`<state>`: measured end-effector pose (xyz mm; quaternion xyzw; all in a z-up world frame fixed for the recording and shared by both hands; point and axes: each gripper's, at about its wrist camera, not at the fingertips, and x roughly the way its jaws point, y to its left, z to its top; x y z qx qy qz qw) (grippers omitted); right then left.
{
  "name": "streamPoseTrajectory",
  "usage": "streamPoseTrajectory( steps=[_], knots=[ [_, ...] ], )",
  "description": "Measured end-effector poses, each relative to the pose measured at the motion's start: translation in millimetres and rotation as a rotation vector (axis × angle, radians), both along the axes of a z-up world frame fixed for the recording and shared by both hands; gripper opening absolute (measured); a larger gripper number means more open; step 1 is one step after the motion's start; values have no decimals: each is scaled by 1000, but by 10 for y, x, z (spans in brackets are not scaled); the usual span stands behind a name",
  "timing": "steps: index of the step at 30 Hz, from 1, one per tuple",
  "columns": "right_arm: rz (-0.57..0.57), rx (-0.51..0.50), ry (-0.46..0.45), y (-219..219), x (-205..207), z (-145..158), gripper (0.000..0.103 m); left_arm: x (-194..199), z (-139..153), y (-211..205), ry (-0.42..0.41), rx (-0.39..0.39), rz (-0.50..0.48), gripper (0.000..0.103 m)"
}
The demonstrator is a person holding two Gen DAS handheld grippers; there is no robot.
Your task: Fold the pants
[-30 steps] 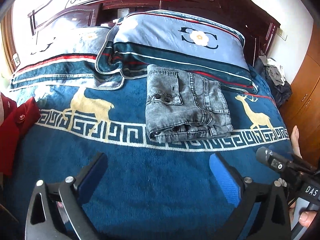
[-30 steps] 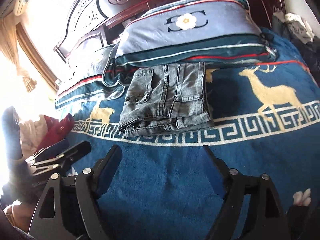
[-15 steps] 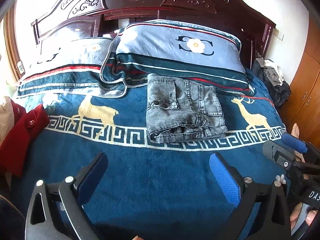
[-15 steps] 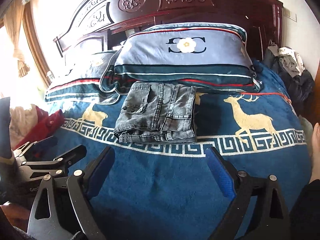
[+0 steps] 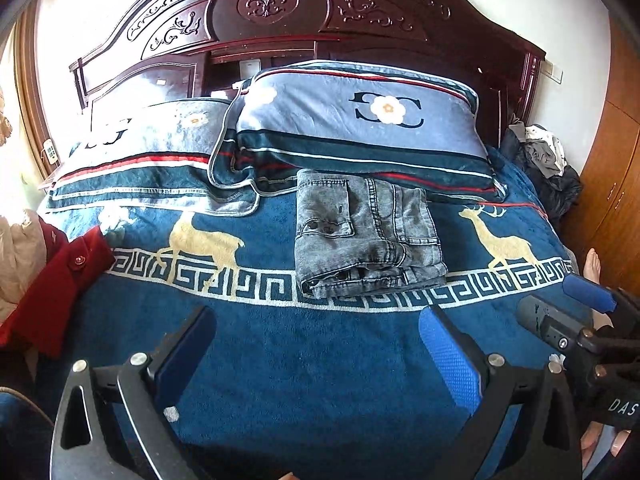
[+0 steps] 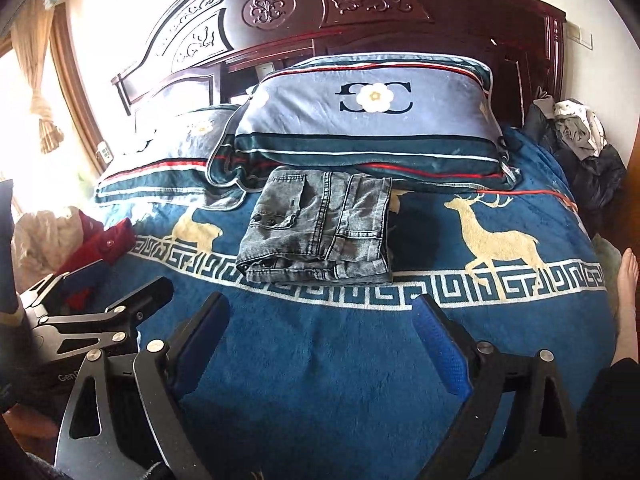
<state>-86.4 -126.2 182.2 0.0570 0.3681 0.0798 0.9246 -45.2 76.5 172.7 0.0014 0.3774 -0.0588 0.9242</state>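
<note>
Grey denim pants lie folded into a compact rectangle on the blue deer-patterned bedspread, just in front of the pillows; they also show in the right wrist view. My left gripper is open and empty, held well back from the pants above the bed's near part. My right gripper is open and empty, also well back from the pants. The right gripper shows at the left view's right edge, and the left gripper shows at the right view's left edge.
Two blue pillows lean on a carved dark wooden headboard. A red garment lies at the bed's left edge. Dark clothes are piled at the right by a wooden wardrobe. A bare foot is at the right.
Both grippers have pulled back and risen from the bed, so the folded pants look smaller and farther. Both stay open. The pants have not moved.
</note>
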Motion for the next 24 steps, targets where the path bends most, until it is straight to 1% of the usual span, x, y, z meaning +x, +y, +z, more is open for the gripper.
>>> streamPoseTrajectory(
  steps=[10, 16, 24],
  knots=[
    [-5, 14, -15, -24, -54, 91, 93, -56, 65, -72, -17, 17, -11, 103],
    [-9, 6, -16, -14, -61, 111, 93, -70, 67, -115, -17, 35, -18, 103],
    [-9, 5, -7, -16, -49, 89, 93, -65, 58, -107, -7, 18, -19, 103]
  ],
)
